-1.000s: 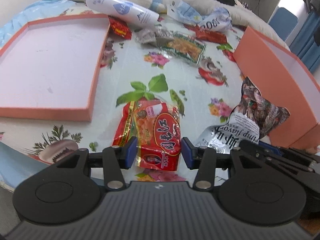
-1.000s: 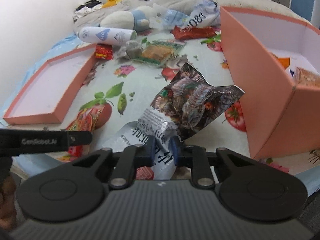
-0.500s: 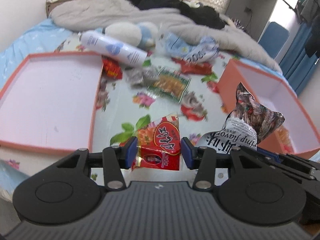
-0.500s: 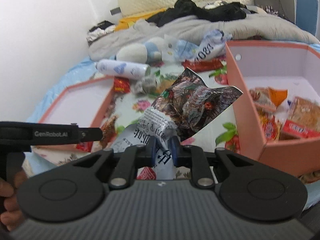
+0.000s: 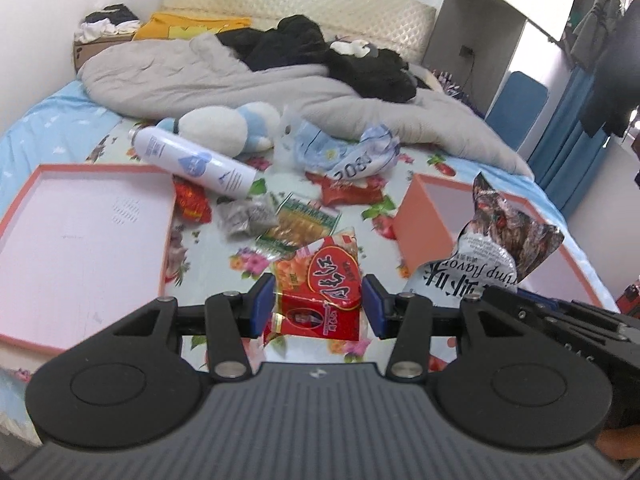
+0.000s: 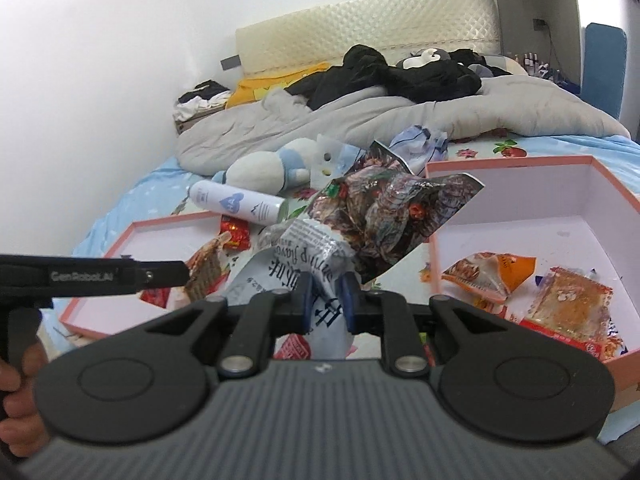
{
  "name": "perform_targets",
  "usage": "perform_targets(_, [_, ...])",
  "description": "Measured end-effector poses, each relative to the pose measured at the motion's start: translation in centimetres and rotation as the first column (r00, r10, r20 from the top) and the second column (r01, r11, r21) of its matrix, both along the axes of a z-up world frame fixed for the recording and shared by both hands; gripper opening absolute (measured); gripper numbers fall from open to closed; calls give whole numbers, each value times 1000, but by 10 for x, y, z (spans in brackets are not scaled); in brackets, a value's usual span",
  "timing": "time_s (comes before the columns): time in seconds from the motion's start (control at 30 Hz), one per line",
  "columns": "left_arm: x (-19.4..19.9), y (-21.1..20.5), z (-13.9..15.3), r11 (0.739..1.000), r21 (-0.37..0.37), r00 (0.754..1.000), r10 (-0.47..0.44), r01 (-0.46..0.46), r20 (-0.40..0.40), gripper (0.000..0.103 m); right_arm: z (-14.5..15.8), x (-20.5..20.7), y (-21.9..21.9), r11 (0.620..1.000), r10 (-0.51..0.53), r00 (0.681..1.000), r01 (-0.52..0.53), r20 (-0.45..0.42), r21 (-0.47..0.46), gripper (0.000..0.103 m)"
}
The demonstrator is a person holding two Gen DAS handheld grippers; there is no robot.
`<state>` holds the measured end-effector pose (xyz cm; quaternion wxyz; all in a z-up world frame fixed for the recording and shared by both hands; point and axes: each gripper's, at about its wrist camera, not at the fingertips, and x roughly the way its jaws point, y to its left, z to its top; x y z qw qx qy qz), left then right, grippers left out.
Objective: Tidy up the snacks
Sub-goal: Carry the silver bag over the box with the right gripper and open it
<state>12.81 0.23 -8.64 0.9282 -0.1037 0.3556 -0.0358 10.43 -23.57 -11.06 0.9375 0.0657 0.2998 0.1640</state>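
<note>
My left gripper (image 5: 318, 304) is shut on a red snack packet (image 5: 320, 292), which hangs off the floral sheet between the blue pads. My right gripper (image 6: 324, 296) is shut on the neck of a crumpled silver shrimp-flavour bag (image 6: 372, 216). That bag also shows at the right of the left wrist view as the silver bag (image 5: 500, 240). To the right stands the deep pink box (image 6: 508, 162), holding an orange packet (image 6: 488, 276) and a clear biscuit packet (image 6: 568, 308). The shallow pink lid (image 5: 80, 240) lies at the left.
Loose snacks lie on the sheet: a green-yellow packet (image 5: 304, 224), a red bar (image 5: 352, 192), a small red packet (image 5: 192, 204), a silver wrapper (image 5: 248, 216). Behind them are a white bottle (image 5: 192, 160), a plush toy (image 5: 228, 124), a blue plastic bag (image 5: 344, 156) and a grey duvet (image 5: 200, 76).
Both grippers have risen from the bed, each carrying its packet. The red packet has left the sheet. Both views have tilted up, so more of the bed and the box's inside shows.
</note>
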Motion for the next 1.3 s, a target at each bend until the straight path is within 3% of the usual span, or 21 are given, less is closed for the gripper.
perform_targets(0.4, [37,-71,53,992,14,984,-129,128,127,53,44,11,-55,996,-81,991,85,104,-31,19])
perform_targets(0.43, [42,-80,56,990,13,981,-141,141,134,51,45,12,-62,995,-93,990,97,110,-32,19])
perform_targets(0.47, [47,-88,57,988,10,979,-153,153,135,34,47,12,-69,993,-107,987,112,116,-32,19])
perform_targets(0.53, [58,-104,57,984,-5,977,-175,177,126,33,48,14,-86,990,-134,983,139,124,-29,19])
perform_targets(0.7, [88,-152,38,970,4,968,-242,242,72,31,31,25,-126,978,-192,975,199,116,-56,19])
perform_targets(0.9, [110,-198,-4,957,35,957,-287,288,-25,31,-20,42,-174,963,-268,964,267,-6,-44,19])
perform_targets(1.03, [114,-200,-30,958,51,958,-277,281,-74,31,-51,50,-192,956,-292,952,289,-89,-40,19])
perform_targets(1.2, [114,-180,-52,972,74,970,-214,223,-114,32,-64,52,-198,955,-298,948,297,-115,-27,19])
perform_targets(1.3, [114,-163,-69,980,75,971,-170,184,-166,47,-67,54,-200,954,-298,947,299,-123,-13,19])
